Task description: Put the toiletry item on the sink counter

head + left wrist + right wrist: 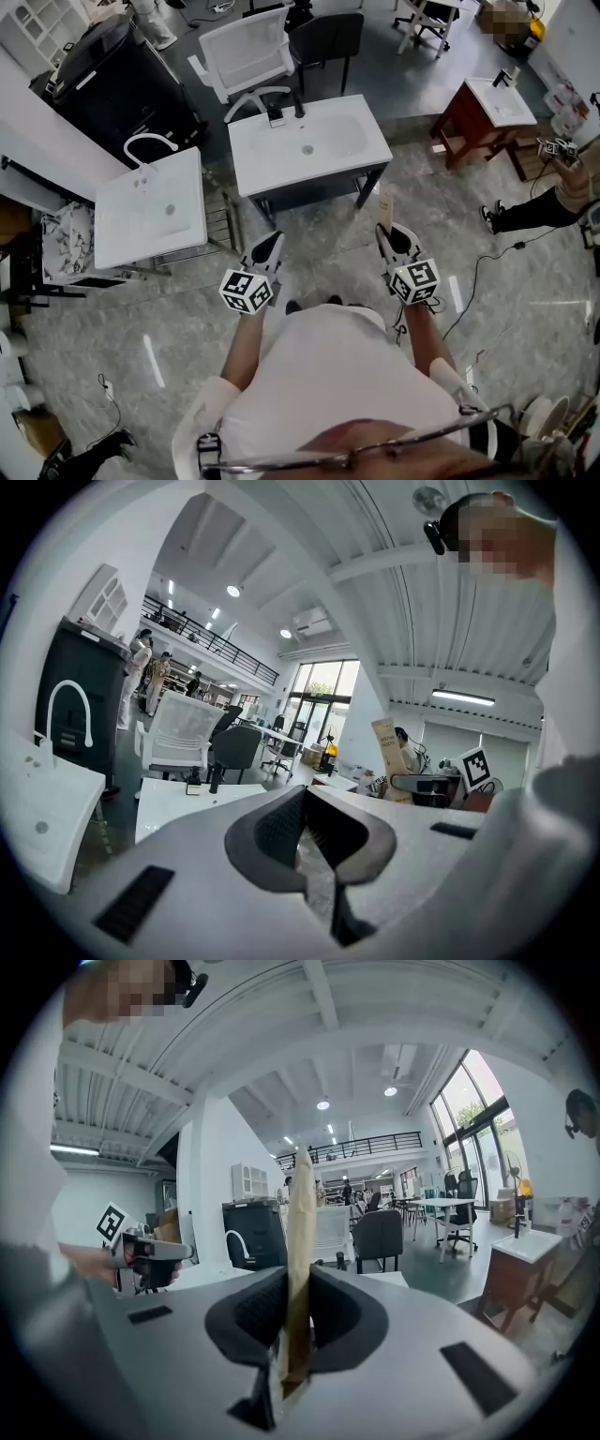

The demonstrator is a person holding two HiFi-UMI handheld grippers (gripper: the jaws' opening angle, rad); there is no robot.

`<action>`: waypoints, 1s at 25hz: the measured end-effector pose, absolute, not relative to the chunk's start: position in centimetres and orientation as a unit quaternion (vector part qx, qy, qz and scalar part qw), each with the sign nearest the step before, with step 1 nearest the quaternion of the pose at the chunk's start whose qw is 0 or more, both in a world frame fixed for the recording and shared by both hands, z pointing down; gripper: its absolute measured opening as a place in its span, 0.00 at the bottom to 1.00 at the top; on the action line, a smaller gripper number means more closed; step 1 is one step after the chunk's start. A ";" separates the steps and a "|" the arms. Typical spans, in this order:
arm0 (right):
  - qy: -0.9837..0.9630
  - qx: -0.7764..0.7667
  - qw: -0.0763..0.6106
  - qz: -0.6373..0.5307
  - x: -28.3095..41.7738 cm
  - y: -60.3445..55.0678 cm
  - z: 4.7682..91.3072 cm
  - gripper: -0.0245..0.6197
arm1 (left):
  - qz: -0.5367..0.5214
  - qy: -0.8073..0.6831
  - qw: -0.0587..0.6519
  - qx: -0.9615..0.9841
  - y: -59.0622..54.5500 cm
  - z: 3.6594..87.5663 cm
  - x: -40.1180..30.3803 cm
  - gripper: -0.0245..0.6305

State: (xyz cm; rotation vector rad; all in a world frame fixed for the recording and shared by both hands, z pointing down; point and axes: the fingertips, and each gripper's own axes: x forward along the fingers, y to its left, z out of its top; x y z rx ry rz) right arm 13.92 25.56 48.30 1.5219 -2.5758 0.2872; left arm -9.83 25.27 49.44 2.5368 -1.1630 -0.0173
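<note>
Two grippers are held out in front of the person, above the grey marbled floor [328, 262] and short of every counter. The right gripper [386, 232] is clamped on a flat kraft-paper box [384, 208] (thin and tan, with print too small to read). The box stands upright out of the jaws. In the right gripper view its narrow edge [300, 1232] faces the camera and the dark pads [258, 1312] press on both broad faces. The box is in the air, touching no surface.

The left gripper [270, 242] has its jaws closed tip to tip with nothing between them, as the left gripper view shows [303, 794].

Ahead, roughly between the two grippers in the head view, stands the white sink counter [272, 159] with an oval basin and a black faucet [298, 108] at its far edge. A second white sink [187, 225] with a white arched faucet [150, 145] stands to the left. A small wooden vanity [469, 117] stands well apart to the right. A white mesh chair [248, 52] and a dark chair [323, 37] are behind the middle counter.
</note>
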 end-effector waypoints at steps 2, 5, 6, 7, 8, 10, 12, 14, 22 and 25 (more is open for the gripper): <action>-0.855 0.504 0.063 0.102 14.2 25.3 48.3 0.11 | -0.004 -0.412 0.173 0.894 25.2 49.5 -9.7 0.04; -0.858 0.500 0.057 0.107 15.0 25.0 48.5 0.11 | -0.001 -0.416 0.170 0.893 25.0 49.6 -9.2 0.04; -0.859 0.498 0.056 0.108 15.3 25.0 48.6 0.11 | 0.000 -0.418 0.170 0.892 25.1 49.7 -8.9 0.04; -0.860 0.495 0.056 0.109 15.6 25.0 48.7 0.11 | 0.001 -0.420 0.170 0.891 25.1 49.8 -8.7 0.04; -0.861 0.493 0.057 0.110 15.9 25.0 48.7 0.11 | 0.002 -0.423 0.171 0.890 25.2 49.9 -8.5 0.04; -0.864 0.488 0.060 0.109 16.6 25.0 48.9 0.11 | 0.003 -0.427 0.172 0.888 25.4 50.0 -7.9 0.04; -0.867 0.483 0.063 0.108 17.3 25.0 49.0 0.11 | 0.005 -0.431 0.170 0.886 25.7 50.0 -7.2 0.04; -0.869 0.478 0.068 0.106 17.9 25.0 49.3 0.11 | 0.005 -0.436 0.167 0.884 25.8 49.9 -6.5 0.04; -0.876 0.465 0.081 0.100 19.7 24.6 49.9 0.11 | 0.002 -0.451 0.171 0.876 25.5 50.4 -5.0 0.04; -0.876 0.465 0.084 0.100 20.3 23.9 50.0 0.11 | 0.003 -0.450 0.172 0.876 24.7 50.4 -4.4 0.04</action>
